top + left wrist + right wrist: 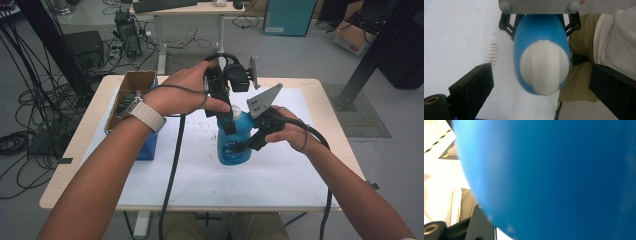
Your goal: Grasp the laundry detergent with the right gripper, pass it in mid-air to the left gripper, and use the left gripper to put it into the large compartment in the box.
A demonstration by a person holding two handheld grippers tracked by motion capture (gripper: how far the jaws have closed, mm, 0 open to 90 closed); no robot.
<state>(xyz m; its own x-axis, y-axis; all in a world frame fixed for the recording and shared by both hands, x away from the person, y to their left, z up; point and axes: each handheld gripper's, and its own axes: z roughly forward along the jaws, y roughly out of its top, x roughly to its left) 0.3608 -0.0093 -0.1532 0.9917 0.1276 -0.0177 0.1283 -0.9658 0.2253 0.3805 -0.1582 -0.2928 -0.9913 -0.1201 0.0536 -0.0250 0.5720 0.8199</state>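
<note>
Right tool [239, 146] clamping blue bottle [235, 145] body, holding it upright on surface [280, 175]. Left tool [226, 117] hanging open above white cap [544, 67], jaws either side, not touching. Bottle secured; cap grip and opening remaining, likely.

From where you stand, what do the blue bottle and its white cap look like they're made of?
The blue bottle looks like smooth, slightly glossy plastic: an even blue with soft highlights and a printed label. Its white cap seems to be matte moulded plastic, with faint ridges and light scuffing. Neither can be told for certain from looks alone.
</note>
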